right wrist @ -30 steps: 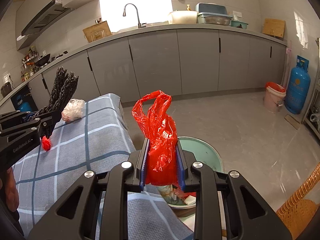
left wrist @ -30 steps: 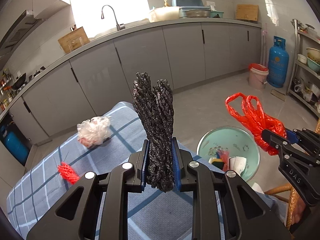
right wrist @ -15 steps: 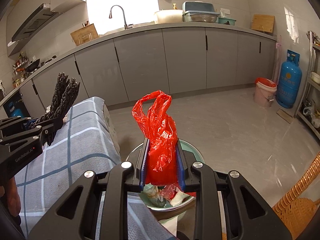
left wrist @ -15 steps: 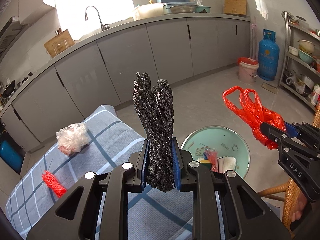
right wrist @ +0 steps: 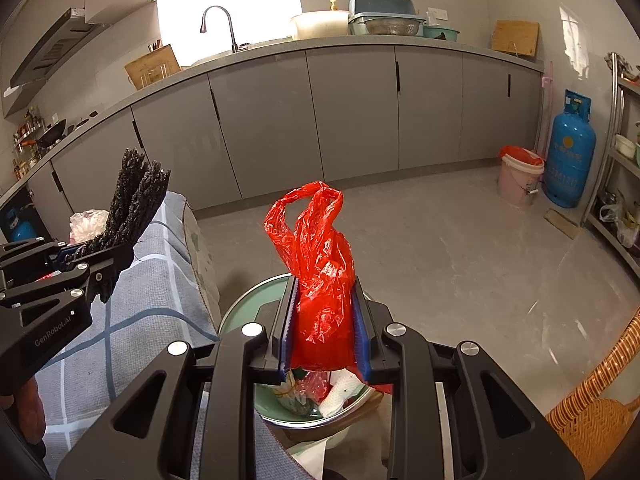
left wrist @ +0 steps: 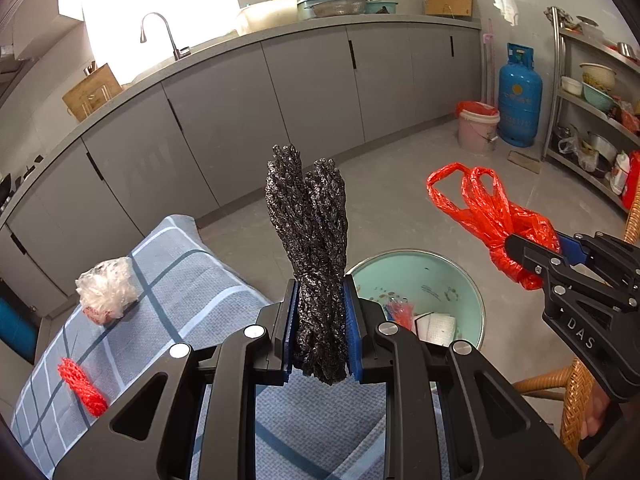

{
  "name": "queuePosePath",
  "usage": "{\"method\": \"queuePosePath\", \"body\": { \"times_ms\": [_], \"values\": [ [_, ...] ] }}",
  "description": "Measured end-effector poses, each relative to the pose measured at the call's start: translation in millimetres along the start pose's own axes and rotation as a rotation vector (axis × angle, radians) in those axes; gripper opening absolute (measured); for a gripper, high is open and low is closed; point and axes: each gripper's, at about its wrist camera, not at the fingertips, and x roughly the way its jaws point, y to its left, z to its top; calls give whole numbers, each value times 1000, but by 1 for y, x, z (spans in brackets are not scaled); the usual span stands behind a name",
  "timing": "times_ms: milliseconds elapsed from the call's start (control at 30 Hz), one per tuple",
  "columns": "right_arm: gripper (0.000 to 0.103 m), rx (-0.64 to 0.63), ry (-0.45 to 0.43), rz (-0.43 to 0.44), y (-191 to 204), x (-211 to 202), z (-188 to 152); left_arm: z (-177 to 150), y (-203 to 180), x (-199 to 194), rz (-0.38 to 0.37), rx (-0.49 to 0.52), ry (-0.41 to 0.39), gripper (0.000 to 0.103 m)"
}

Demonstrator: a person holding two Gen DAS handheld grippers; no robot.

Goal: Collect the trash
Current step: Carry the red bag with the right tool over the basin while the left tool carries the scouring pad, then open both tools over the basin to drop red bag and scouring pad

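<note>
Your left tongs [left wrist: 320,320] are clamping the black mesh [left wrist: 310,236] low on its bundle, so most of it is standing up above the pads. It is looking light and springy, a rough net that is gripping the pads well; you are holding it at the right place, near the gathered end, where it is not slipping through.

Your right tongs [right wrist: 322,328] are squeezing the red bag [right wrist: 316,256] around its bunched middle, with the handles flopping loose above. Thin film like this is probably weighing almost nothing, but it is slick and may cling to the pads when you let go.

The bin [left wrist: 448,276] is sitting on the floor at about 3 o'clock from the left tongs, and directly under the right tongs, already holding paper and scraps.

On the table [left wrist: 192,280], a clear plastic wad [left wrist: 106,290] is lying at 10 o'clock and a red net [left wrist: 82,390] at 8 o'clock. Both are looking soft and light; pinch each across its thickest part.
</note>
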Motion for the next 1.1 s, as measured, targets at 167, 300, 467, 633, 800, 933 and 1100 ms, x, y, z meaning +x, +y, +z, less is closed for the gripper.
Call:
{"method": "queuePosePath", "body": {
  "times_ms": [167,300,467,633,800,933,1100],
  "values": [
    [26,1,18,-4,-2,12,1,-1,-8,12,-22,8,18,22],
    [26,3,30,-2,-3,20,1,-1,-11,21,-33,9,30,22],
    [27,1,44,3,-1,30,-1,-1,-12,31,-45,9,48,22],
    [29,6,64,14,-3,41,-2,-2,-16,37,-63,13,56,25],
    [60,16,69,11,-9,51,-4,-8,-13,39,-31,7,60,63],
    [61,43,70,-9,-13,48,-7,-12,0,37,3,-13,73,76],
    [72,66,53,-8,-10,36,-8,-22,27,24,60,-60,69,83]
  ]
}}
